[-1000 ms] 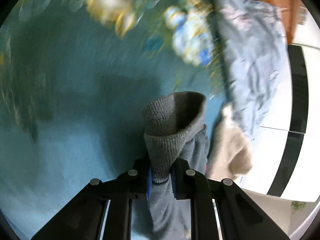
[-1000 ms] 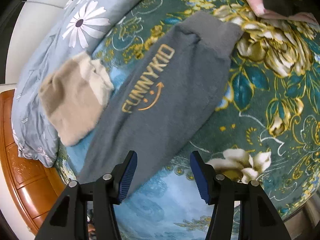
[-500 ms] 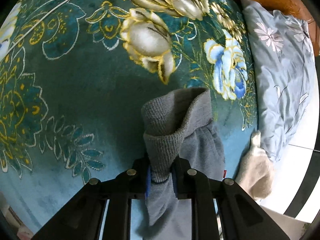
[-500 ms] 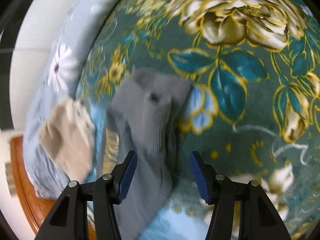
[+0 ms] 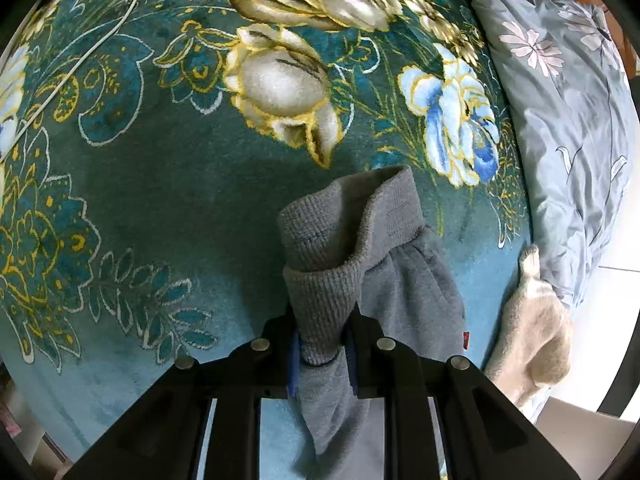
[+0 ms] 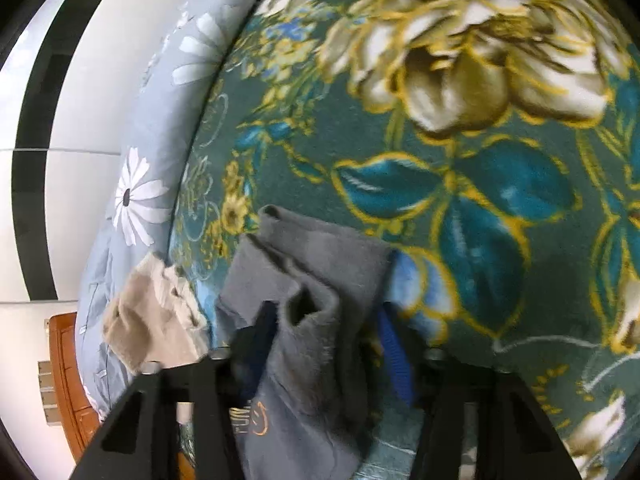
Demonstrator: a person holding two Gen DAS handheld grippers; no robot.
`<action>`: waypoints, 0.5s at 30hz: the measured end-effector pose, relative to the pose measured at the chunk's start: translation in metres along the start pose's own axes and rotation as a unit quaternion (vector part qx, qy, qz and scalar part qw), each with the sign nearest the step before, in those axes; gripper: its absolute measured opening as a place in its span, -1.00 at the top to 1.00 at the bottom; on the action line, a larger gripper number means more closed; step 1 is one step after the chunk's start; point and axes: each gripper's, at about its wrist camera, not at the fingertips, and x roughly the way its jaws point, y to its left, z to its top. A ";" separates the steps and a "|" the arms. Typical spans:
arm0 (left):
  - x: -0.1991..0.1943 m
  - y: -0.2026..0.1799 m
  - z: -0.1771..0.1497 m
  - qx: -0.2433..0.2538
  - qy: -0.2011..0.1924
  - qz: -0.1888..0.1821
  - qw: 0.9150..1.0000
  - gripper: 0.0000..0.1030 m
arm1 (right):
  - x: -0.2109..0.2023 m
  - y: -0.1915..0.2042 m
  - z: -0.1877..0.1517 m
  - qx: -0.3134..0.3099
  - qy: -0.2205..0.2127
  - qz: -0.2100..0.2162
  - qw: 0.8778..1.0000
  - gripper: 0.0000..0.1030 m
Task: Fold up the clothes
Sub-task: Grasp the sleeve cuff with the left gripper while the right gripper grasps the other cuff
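Grey fleece trousers (image 5: 404,276), orange lettering on one leg, lie bunched on a teal floral blanket (image 5: 160,200) near its edge, beside a beige garment (image 5: 532,328) and a pale blue daisy-print quilt (image 5: 568,120). The left gripper (image 5: 322,354), angled steeply down, pinches a ribbed cuff (image 5: 320,300) between narrow jaws. The right gripper (image 6: 324,344), also tilted down, is closing around a raised fold of the trousers (image 6: 312,312), its blue pads (image 6: 394,354) not yet clearly pressing.
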 end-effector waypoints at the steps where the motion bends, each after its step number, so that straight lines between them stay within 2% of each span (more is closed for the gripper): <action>1: -0.002 -0.001 0.000 0.003 0.000 -0.001 1.000 0.63 | 0.002 0.005 -0.001 -0.008 0.003 -0.007 1.000 0.53; 2: -0.004 -0.002 -0.001 0.006 0.000 -0.002 1.000 0.63 | 0.001 0.009 -0.001 -0.018 0.005 -0.017 1.000 0.62; 3: -0.009 -0.004 -0.002 0.008 0.001 -0.015 1.000 0.64 | 0.000 0.014 -0.001 -0.026 0.008 -0.023 0.999 0.73; 4: -0.016 -0.006 -0.003 0.008 0.002 -0.035 0.999 0.66 | -0.006 0.019 -0.001 -0.031 0.008 -0.015 0.999 0.75; 8: -0.052 -0.011 -0.009 0.027 0.008 -0.116 0.993 0.68 | -0.059 0.042 0.001 -0.066 0.001 0.068 0.995 0.78; 10: -0.073 -0.012 -0.014 0.054 0.007 -0.143 0.988 0.67 | -0.092 0.051 -0.001 -0.105 -0.007 0.084 0.991 0.79; 13: -0.070 0.001 -0.018 0.090 0.016 -0.107 0.990 0.66 | -0.121 0.036 0.004 -0.109 -0.019 0.072 0.991 0.79; 15: -0.049 0.022 -0.020 0.084 0.037 -0.062 0.994 0.66 | -0.117 0.011 0.005 -0.102 -0.009 0.028 0.994 0.79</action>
